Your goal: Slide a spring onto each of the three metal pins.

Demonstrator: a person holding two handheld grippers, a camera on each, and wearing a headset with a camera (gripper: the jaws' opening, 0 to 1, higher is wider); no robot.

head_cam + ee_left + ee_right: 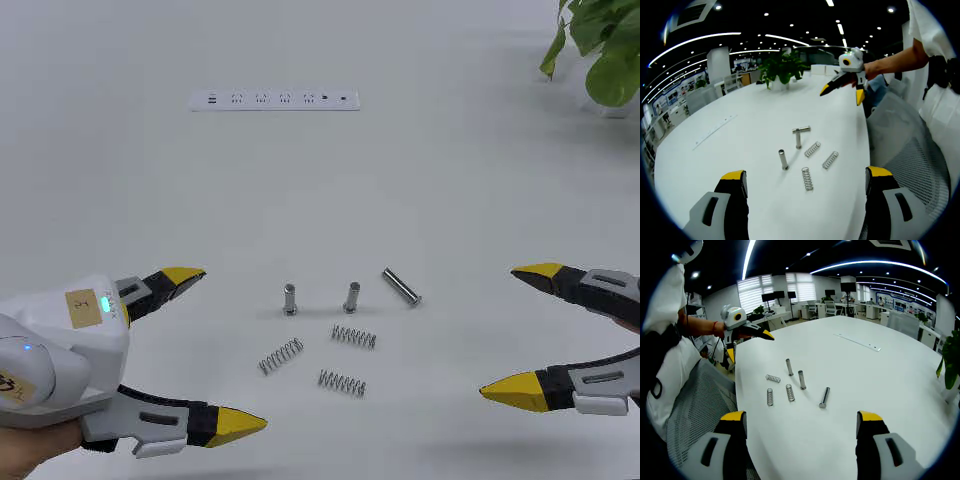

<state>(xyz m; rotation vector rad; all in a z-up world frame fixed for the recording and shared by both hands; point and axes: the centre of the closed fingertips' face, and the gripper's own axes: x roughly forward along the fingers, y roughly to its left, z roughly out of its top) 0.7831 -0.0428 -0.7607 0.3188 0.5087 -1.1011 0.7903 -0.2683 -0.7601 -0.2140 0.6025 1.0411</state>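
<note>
Two pins (pixel 290 298) upright; third pin (pixel 401 286) lying flat, diagonal.

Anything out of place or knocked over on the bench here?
One metal pin, rightmost in the head view, lies on its side, while the left pin and middle pin stand upright. The three springs lie loose in front of them, none on a pin yet. Nothing else stands out.

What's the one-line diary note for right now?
left claw open; right claw open; three coiled wire springs loose on white table; silver metal pins bare, two upright, one lying
</note>
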